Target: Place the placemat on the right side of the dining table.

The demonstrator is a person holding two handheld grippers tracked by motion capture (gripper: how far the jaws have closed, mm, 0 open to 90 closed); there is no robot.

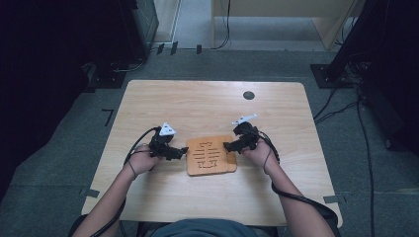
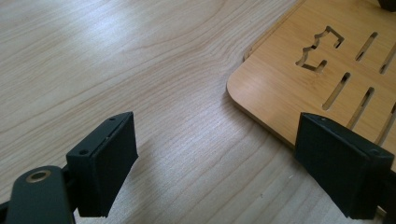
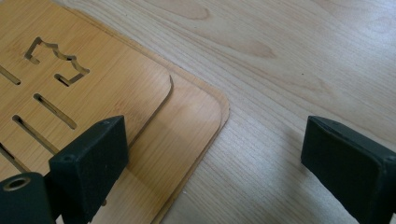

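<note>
Slotted wooden board [image 1: 211,155] lies flat near tabletop's [image 1: 207,101] near edge, centred, roughly square, slots running toward far edge. In right gripper view, top panel sits offset on larger panel beneath.

Left gripper [image 1: 180,150], jaws spread, empty, at board's left edge; board lies to its right.

Right gripper [image 1: 228,146], jaws spread, empty, over board's far right corner; board lies to its left.

Both about equally near; judgement: two-sided grasp of board likely next.

A lab-like workroom: a bare wooden table [image 1: 212,103] on grey carpet [image 1: 59,143], with black equipment stands [image 1: 341,59] and trailing cables [image 1: 365,143].
</note>
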